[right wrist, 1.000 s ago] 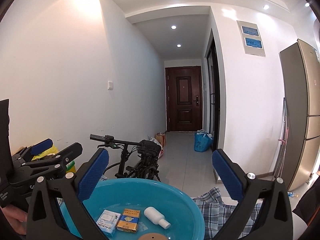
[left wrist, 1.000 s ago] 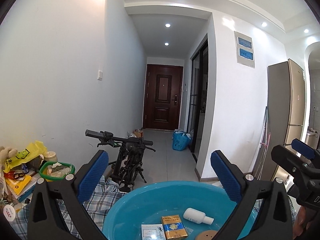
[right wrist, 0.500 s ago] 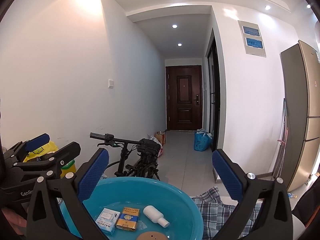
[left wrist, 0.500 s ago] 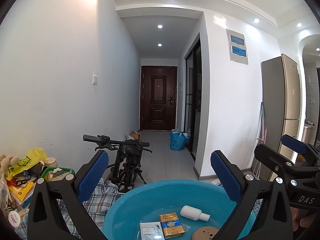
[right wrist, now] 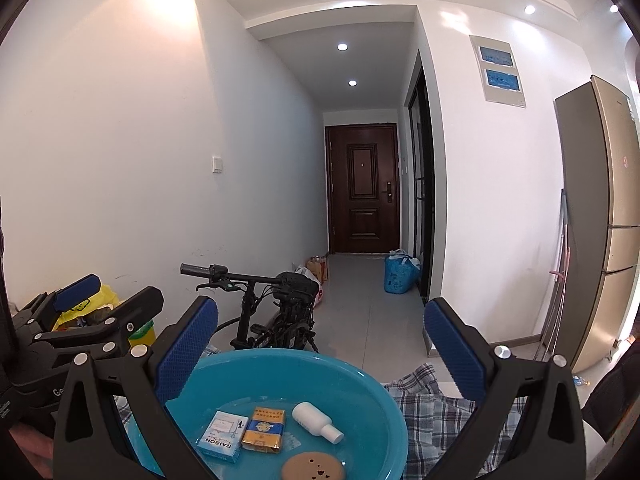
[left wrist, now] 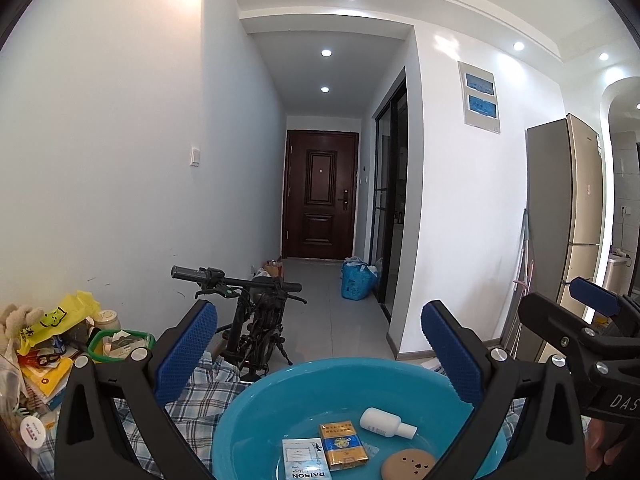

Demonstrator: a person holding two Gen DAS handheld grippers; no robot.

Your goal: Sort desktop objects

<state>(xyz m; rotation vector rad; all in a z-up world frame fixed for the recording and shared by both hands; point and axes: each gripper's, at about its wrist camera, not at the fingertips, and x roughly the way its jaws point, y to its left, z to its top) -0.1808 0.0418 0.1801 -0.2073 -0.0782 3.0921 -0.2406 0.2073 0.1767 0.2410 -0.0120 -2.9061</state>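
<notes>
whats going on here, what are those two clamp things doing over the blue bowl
A person is sorting desk items, holding a claw in each hand. The left claw and right claw both hover open and empty above a blue basin on a plaid cloth. In the basin lie a white RAISON box, a yellow pack, a small white bottle and a round tan lid. Nothing is gripped.

One basin (right wrist: 360,376) holds two boxes (right wrist: 264,428), one bottle (right wrist: 316,422), one disc (right wrist: 312,466).
</notes>
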